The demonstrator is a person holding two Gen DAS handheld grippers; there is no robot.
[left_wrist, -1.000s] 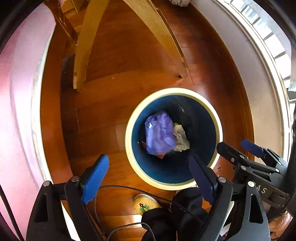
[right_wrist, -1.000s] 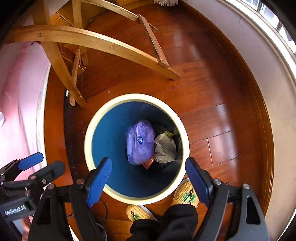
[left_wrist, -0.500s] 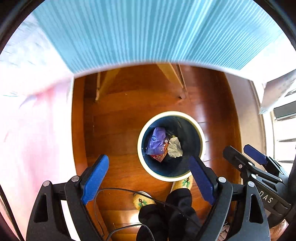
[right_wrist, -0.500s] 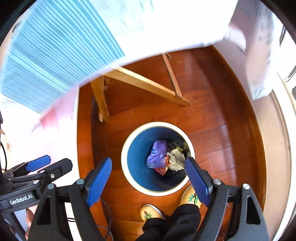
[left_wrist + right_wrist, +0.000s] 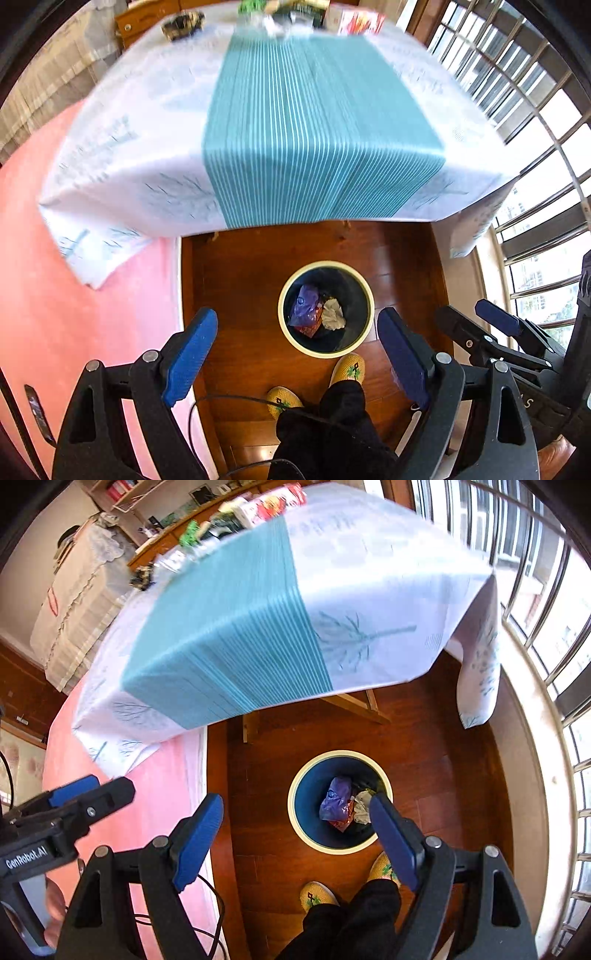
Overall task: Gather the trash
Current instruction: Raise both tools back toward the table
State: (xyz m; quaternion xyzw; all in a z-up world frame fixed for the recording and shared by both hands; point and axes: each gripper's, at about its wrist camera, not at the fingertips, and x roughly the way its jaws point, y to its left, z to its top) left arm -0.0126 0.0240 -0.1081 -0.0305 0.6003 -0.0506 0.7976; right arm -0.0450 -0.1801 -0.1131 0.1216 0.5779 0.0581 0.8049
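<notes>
A round blue bin with a cream rim (image 5: 291, 339) (image 5: 295, 825) stands on the wood floor far below both grippers. In it lie a purple bag (image 5: 303, 303) (image 5: 334, 799), a crumpled white paper (image 5: 333, 314) (image 5: 362, 805) and a red wrapper (image 5: 310, 326). My left gripper (image 5: 295, 354) is open and empty, high above the floor. My right gripper (image 5: 295, 840) is open and empty beside it. More litter (image 5: 291, 11) (image 5: 258, 506) lies blurred at the table's far end.
A table with a white and teal striped cloth (image 5: 314, 122) (image 5: 258, 620) fills the upper view. A pink cloth (image 5: 85, 314) lies at left. Windows with bars (image 5: 535, 166) run along the right. The person's slippered feet (image 5: 347, 369) stand by the bin.
Both grippers have risen from just above the bin to above table height. The bin looks much smaller and the tabletop has come into view.
</notes>
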